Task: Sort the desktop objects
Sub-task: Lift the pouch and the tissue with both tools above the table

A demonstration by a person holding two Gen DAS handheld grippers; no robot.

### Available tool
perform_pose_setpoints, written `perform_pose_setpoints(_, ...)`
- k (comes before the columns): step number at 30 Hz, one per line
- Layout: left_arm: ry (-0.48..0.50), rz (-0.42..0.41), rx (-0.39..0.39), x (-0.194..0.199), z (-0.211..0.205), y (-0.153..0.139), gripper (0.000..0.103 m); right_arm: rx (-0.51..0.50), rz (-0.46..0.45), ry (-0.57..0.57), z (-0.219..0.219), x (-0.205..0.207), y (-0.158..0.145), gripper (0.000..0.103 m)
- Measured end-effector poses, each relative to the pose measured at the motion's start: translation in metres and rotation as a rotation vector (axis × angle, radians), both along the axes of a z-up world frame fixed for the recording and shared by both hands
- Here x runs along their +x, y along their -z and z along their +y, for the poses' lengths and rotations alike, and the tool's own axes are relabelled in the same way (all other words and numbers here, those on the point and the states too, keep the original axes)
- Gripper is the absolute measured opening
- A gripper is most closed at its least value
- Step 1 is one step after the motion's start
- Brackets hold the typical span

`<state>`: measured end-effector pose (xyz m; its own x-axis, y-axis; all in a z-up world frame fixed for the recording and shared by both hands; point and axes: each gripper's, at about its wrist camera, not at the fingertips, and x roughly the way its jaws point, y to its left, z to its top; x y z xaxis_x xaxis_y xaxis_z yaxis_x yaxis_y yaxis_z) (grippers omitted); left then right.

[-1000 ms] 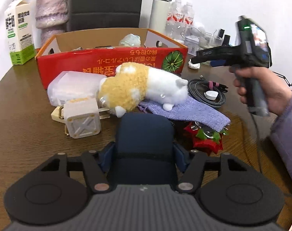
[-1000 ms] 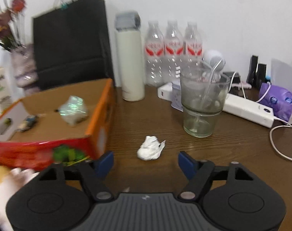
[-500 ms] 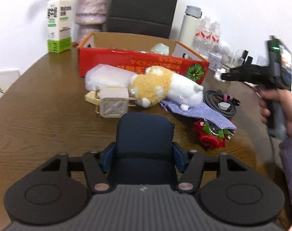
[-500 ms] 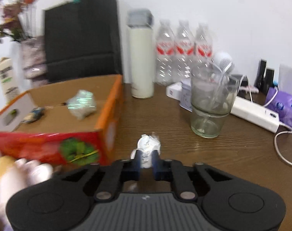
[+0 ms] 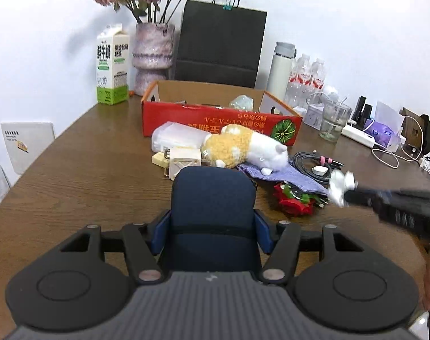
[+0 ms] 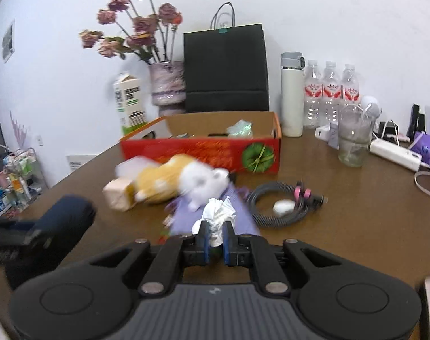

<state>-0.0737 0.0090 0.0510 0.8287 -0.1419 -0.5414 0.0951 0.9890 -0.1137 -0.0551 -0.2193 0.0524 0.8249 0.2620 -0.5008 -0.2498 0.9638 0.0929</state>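
Note:
My left gripper point(image 5: 212, 221) is shut on a dark blue case point(image 5: 212, 209) and holds it above the table's near side; the case also shows in the right wrist view point(image 6: 64, 215). My right gripper point(image 6: 214, 240) is shut on a crumpled white tissue point(image 6: 217, 215), lifted above the purple cloth point(image 6: 186, 212); the tissue also shows in the left wrist view point(image 5: 339, 184). A yellow and white plush toy point(image 5: 243, 147) lies in front of the red cardboard box point(image 5: 215, 119). A red rose point(image 5: 294, 201) and a coiled black cable point(image 5: 314, 161) lie nearby.
A white plug adapter point(image 5: 183, 161) and a clear plastic box point(image 5: 178, 140) lie left of the plush. A milk carton point(image 5: 112, 68), flower vase point(image 5: 154, 53), black bag point(image 5: 220, 45), thermos point(image 5: 281, 68), water bottles point(image 6: 331, 87) and a glass point(image 5: 332, 124) stand at the back.
My right gripper closed on the tissue, lifted it and swung back toward the near side. My left gripper drew back and up with the blue case.

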Motion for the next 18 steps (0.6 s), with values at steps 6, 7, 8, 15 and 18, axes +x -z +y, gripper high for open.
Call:
perform_pose_setpoints(6, -0.003, -0.003, -0.007, -0.038, -0.006, 0.0, 0.062, -0.006, -0.029, -0.001, -0.002, -0.057, -0.004, 0.008)
perform_pose_setpoints(7, -0.001, 0.001, -0.004, -0.042, -0.007, 0.002, 0.062, -0.007, -0.034, -0.001, -0.003, -0.064, -0.005, 0.008)
perform_pose_setpoints(8, -0.003, 0.002, 0.002, -0.047, -0.008, 0.003, 0.062, -0.012, -0.037, 0.005, -0.004, -0.071, -0.005, 0.008)
perform_pose_setpoints(15, 0.009, -0.034, 0.027, -0.08, -0.014, -0.001, 0.062, -0.005, -0.062, 0.02, -0.009, -0.1, -0.01, 0.008)
perform_pose_setpoints(18, 0.009, -0.046, 0.032, -0.087, -0.013, -0.004, 0.062, -0.002, -0.071, 0.016, -0.007, -0.104, -0.013, 0.008)
